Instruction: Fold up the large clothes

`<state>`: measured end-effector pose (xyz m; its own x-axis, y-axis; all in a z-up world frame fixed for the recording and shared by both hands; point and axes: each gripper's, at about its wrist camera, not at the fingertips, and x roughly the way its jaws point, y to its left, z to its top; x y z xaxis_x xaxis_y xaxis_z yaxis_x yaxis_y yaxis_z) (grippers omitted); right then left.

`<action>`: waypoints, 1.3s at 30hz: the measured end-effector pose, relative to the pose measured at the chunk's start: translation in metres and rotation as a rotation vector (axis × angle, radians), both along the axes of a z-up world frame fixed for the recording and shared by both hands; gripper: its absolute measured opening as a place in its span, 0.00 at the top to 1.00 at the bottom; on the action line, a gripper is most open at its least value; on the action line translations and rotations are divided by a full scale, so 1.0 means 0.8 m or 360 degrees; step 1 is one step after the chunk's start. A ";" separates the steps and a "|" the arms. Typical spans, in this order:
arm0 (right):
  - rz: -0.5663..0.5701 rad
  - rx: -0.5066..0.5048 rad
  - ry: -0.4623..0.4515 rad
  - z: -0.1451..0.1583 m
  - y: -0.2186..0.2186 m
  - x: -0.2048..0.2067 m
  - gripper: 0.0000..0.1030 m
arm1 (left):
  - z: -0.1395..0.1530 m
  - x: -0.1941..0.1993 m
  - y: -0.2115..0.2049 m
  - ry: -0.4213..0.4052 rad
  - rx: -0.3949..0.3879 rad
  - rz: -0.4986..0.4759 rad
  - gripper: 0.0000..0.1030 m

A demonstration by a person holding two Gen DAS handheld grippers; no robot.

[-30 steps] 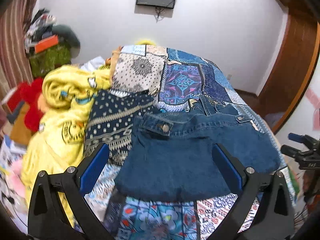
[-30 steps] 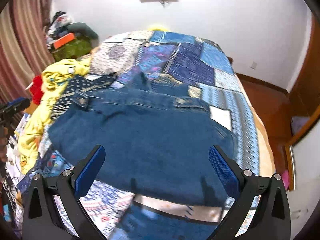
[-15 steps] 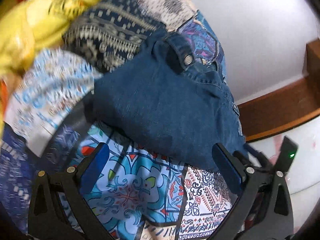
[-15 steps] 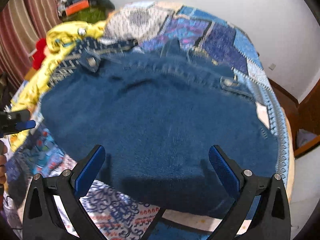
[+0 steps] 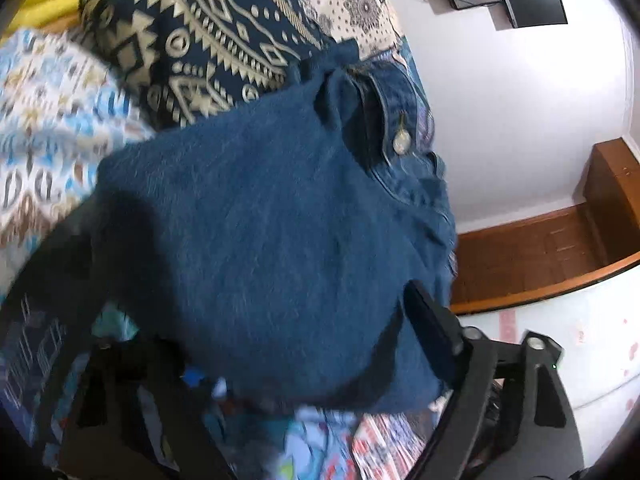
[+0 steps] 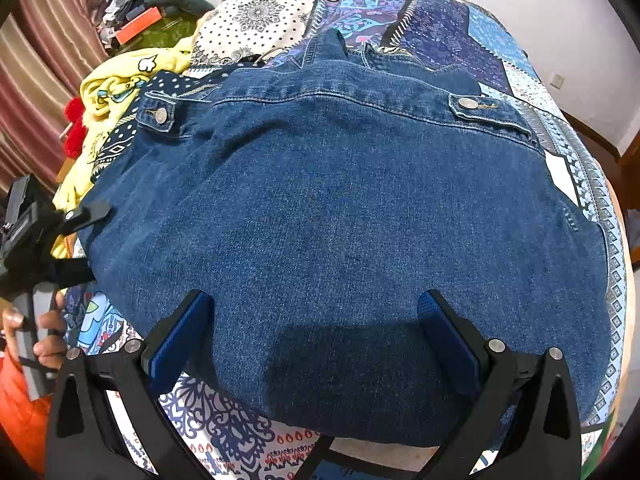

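Note:
A folded dark blue denim jacket lies on the patchwork bedspread, metal buttons along its far side. My right gripper hovers open over the jacket's near edge, blue pads wide apart and nothing between them. My left gripper is rolled on its side at the jacket's left corner. Its jaws are closing with the denim between them; one finger shows above the cloth, the other is hidden under it. In the right wrist view the left gripper straddles the jacket's left edge, held by a hand.
A navy patterned cloth and a yellow garment lie left of the jacket. Clutter is piled by the striped curtain at the far left. A wooden floor and skirting lie beyond the bed's right side.
Both grippers have dropped towards the jacket. The left one rolled onto its side, reached the jacket's left corner and narrowed its jaws around the denim. The right one stays open.

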<state>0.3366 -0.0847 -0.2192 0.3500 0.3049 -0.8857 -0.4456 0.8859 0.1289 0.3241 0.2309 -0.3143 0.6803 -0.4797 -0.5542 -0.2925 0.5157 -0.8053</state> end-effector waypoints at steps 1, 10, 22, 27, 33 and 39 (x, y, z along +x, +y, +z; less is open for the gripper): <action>-0.0002 0.0002 0.0005 0.000 0.001 0.002 0.00 | -0.001 0.006 -0.001 -0.0001 0.0020 0.0027 0.28; 0.0013 -0.0088 0.0034 0.011 0.003 -0.003 0.00 | 0.047 0.009 -0.003 -0.0077 0.0246 0.0215 0.69; 0.0040 -0.0013 -0.0090 0.054 0.043 -0.005 0.00 | 0.221 -0.026 -0.024 -0.0509 0.0713 0.0273 0.75; 0.0117 -0.0022 -0.0036 0.023 0.090 0.000 0.00 | 0.232 -0.033 -0.032 -0.0462 0.0897 0.0219 0.75; 0.0128 -0.0070 0.0052 -0.019 0.097 0.008 0.00 | 0.220 -0.017 -0.069 -0.0375 0.1062 0.0131 0.75; 0.0144 -0.0016 0.0010 0.013 0.060 -0.009 0.00 | 0.247 0.005 -0.121 -0.0446 0.1113 0.0021 0.76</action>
<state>0.3294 -0.0368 -0.2091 0.3157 0.3258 -0.8912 -0.5228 0.8435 0.1232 0.3282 0.1340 -0.1170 0.8438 -0.0703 -0.5320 -0.1344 0.9321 -0.3362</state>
